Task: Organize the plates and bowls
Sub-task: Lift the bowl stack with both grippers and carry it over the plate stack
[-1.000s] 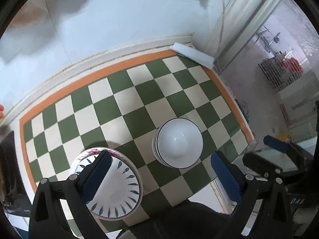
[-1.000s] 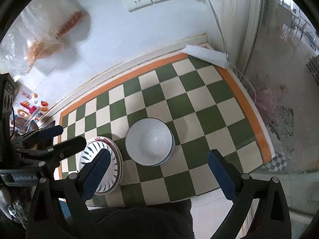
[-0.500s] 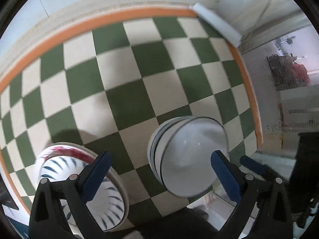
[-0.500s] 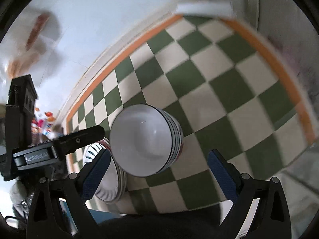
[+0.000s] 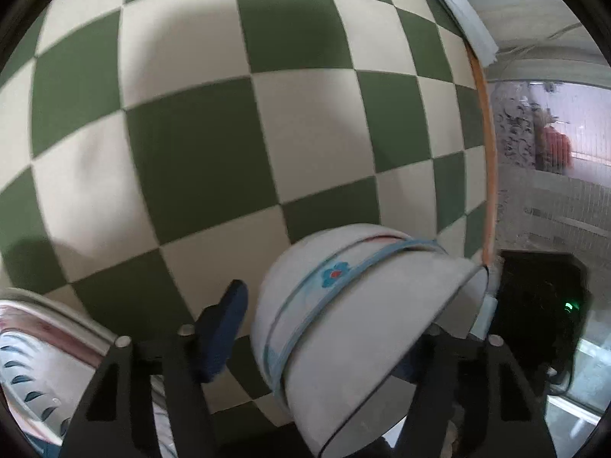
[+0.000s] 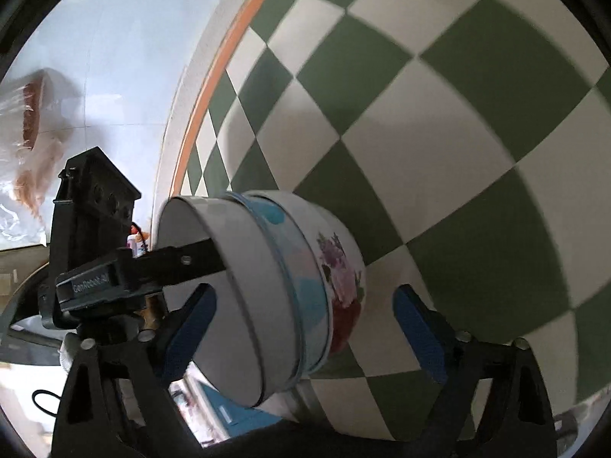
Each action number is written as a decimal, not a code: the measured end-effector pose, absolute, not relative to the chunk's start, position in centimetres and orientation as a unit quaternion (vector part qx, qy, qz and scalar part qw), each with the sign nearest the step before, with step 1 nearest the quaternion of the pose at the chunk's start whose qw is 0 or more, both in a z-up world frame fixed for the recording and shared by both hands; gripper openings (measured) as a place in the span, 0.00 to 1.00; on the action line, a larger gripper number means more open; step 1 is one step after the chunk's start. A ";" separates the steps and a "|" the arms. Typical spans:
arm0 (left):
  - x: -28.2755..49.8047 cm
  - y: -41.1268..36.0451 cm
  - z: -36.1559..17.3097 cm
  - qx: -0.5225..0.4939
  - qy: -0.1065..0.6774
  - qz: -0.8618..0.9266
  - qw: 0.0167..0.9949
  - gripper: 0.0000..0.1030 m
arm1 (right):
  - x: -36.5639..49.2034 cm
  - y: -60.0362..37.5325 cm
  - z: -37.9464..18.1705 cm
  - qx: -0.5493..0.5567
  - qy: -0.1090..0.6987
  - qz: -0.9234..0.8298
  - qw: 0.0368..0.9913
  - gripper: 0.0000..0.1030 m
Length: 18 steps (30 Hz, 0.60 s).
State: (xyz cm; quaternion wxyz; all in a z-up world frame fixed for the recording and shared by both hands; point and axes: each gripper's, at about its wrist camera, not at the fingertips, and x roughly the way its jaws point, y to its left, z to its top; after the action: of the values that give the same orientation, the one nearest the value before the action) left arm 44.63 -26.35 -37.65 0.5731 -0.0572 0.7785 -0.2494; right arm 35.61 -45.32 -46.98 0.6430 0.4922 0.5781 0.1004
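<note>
A stack of nested white bowls (image 5: 355, 328) with blue bands and a flower print sits on the green-and-cream checkered cloth (image 5: 198, 160). My left gripper (image 5: 332, 328) is low at the stack, its fingers on either side of it; the right finger is hidden behind the bowls, so contact is unclear. In the right wrist view the same stack (image 6: 275, 297) lies between the open fingers of my right gripper (image 6: 305, 320), which do not touch it. The left gripper's body (image 6: 95, 267) shows at the stack's left. A stack of patterned plates (image 5: 42, 366) sits at the lower left.
The cloth's orange border (image 5: 485, 126) marks the table's right edge, with a folded white paper (image 5: 458, 11) at the far corner. A white tiled wall (image 6: 114, 57) rises behind the table, with a plastic bag (image 6: 26, 141) hanging on it.
Both grippers have dropped down close to the table and come in around the bowl stack. The left gripper's fingers have narrowed around the bowls.
</note>
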 end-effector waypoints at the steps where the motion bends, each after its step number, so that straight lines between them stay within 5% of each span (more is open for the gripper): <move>1: 44.6 -26.3 -37.5 -0.056 0.775 -0.251 0.577 0.59 | 35.7 -45.0 -47.5 0.496 0.582 0.104 0.636 0.72; 3: 44.4 -26.3 -37.2 -0.051 0.768 -0.257 0.584 0.59 | 35.8 -44.7 -48.3 0.494 0.589 0.094 0.633 0.58; 18: 44.3 -25.2 -36.2 -0.034 0.735 -0.250 0.629 0.58 | 37.7 -43.6 -47.2 0.462 0.576 0.108 0.666 0.53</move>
State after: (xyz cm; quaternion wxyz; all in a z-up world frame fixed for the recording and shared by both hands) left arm 44.29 -25.23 -36.15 0.6287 -0.0344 0.7354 -0.2504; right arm 37.68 -43.60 -47.25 0.6660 0.4621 0.5756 0.1078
